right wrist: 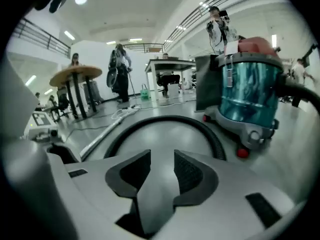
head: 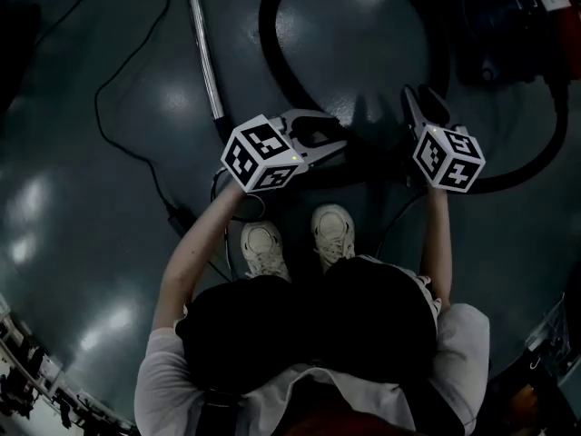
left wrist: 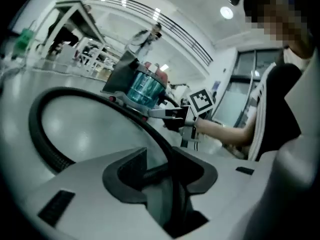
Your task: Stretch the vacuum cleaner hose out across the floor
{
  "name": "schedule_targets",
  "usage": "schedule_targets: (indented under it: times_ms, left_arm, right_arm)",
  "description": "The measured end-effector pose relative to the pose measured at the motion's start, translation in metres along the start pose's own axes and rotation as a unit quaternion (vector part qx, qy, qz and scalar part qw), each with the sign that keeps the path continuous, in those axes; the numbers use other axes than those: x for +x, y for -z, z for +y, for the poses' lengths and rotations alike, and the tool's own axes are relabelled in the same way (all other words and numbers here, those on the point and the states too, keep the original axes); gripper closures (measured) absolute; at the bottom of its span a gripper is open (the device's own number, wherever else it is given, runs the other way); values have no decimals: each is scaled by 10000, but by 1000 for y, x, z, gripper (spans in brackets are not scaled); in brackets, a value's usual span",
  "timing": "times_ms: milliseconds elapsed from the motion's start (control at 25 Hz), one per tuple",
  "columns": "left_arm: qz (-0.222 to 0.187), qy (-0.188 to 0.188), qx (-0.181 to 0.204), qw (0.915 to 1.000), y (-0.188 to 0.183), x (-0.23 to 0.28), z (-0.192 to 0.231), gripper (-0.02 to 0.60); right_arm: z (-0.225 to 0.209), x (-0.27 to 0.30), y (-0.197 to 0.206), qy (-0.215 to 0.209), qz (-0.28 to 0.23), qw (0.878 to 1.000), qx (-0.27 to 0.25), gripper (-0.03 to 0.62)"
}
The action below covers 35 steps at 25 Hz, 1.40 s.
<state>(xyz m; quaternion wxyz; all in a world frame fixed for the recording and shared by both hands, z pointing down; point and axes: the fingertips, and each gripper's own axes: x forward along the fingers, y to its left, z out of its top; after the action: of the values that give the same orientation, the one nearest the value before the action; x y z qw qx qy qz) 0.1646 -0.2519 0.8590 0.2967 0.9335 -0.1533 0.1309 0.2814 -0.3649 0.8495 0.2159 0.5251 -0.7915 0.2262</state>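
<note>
From above, you see the hose (head: 268, 30) lying in a wide loop on the dark floor (head: 82, 207) ahead of your shoes (head: 263, 248), its far end running to the vacuum cleaner (right wrist: 247, 91) at upper right. Only the right gripper view shows that machine plainly: a teal see-through canister with a red top, sitting just beyond the loop. Only the left gripper view shows that the hose rises off the floor into your left gripper (left wrist: 162, 170).

That claw stands about half open, and the hose passes straight between its pads and is held there, lying closest against the right-hand pad. Your right gripper (right wrist: 161, 171) has its jaws set wider apart, with nothing between them; bare floor shows through the gap, and it hangs over the near side of the loop.

The metal wand (head: 206, 57) lies on the floor to the left of the loop. Further back, a round table (right wrist: 75, 75) and several people stand well apart from the hose.
</note>
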Motion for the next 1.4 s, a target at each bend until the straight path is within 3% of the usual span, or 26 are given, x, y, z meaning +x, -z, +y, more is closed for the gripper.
schedule_targets:
  times_ms: [80,200,280,360,440,520,680,760,840,960,1040,1160,1280,1320,1400]
  left_arm:
    - [839,182,880,9924,22,-25,-11,419]
    - [2153,479,2069,9532,68,-53,-29,419]
    - [2621,393,2598,9286,94,-60,-32,419]
    - [2784,431,2683,9212,112,-57,-38,419]
    - [2801,554,2531,9244,122,-48,-47,419]
    - [2856,577,2578,9212,129,-38,-50,419]
    - [3173,582,2906,9008,138,-27,-42,419]
    - [3326,665,2929,8940,141,-24,-41,419]
    - [3342,712,2955,8922,141,-20,-42,419]
    - [3238,600,3006,8951,142,-8,-46,419]
    - [3265,548,2978,8954,147,0,-47,419]
    - [3443,447,3024,8877,157,4,-46,417]
    - [3550,128,3033,8842,163,10,-41,417]
    - [3560,53,2976,8858,163,11,-40,417]
    - [3444,46,2696,8993,160,11,-43,417]
  right_arm:
    - [-20,-30,30,343,303,9986,261,439]
    - [-28,-55,73,146,665,9847,1603,439]
    - [-34,-61,96,216,789,9707,2258,439]
    - [-41,-63,112,321,853,9586,2697,439]
    - [-46,-57,124,245,921,9399,3278,439]
    - [-50,-48,132,149,996,9220,3739,439]
    - [-49,-28,137,-238,931,8833,4589,437]
    - [-47,-21,132,-455,894,8712,4806,437]
    - [-44,-16,128,-525,971,8722,4766,437]
    - [-40,-6,130,-387,1377,8922,4284,430]
    - [-38,3,134,-415,1624,8930,4176,422]
    - [-29,15,141,-485,1982,8919,4036,398]
    - [-14,26,151,-252,2479,9128,3235,399]
    - [-12,27,151,-104,2495,9203,3010,399]
    - [-11,22,138,-37,2092,9272,3107,404]
